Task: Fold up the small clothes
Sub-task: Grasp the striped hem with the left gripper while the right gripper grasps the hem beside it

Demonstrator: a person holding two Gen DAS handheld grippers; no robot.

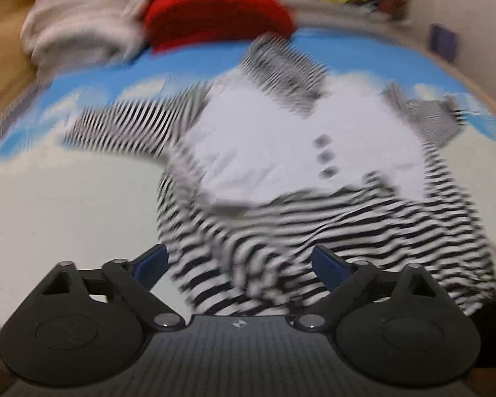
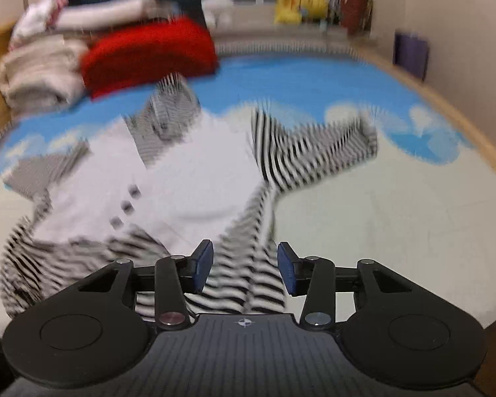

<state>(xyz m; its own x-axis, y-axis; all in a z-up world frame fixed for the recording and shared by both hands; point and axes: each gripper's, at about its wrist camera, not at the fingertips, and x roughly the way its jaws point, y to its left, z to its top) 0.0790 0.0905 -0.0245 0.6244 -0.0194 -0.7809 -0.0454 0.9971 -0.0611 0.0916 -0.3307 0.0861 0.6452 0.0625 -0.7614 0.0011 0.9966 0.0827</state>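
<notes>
A small black-and-white striped garment with a white front panel and three dark buttons (image 1: 281,152) lies spread on the blue-and-white mat; it also shows in the right wrist view (image 2: 168,178). Its striped bottom hem lies nearest both grippers. My left gripper (image 1: 239,264) is open wide, its blue pads on either side of the hem's left part. My right gripper (image 2: 244,269) is open, its pads on either side of the hem's right part. Both views are motion blurred.
A red folded item (image 2: 148,53) and a beige folded stack (image 2: 39,72) sit at the mat's far left, also in the left wrist view (image 1: 215,13). Yellow toys (image 2: 297,5) stand on the far ledge. A wooden border (image 2: 473,125) rims the mat.
</notes>
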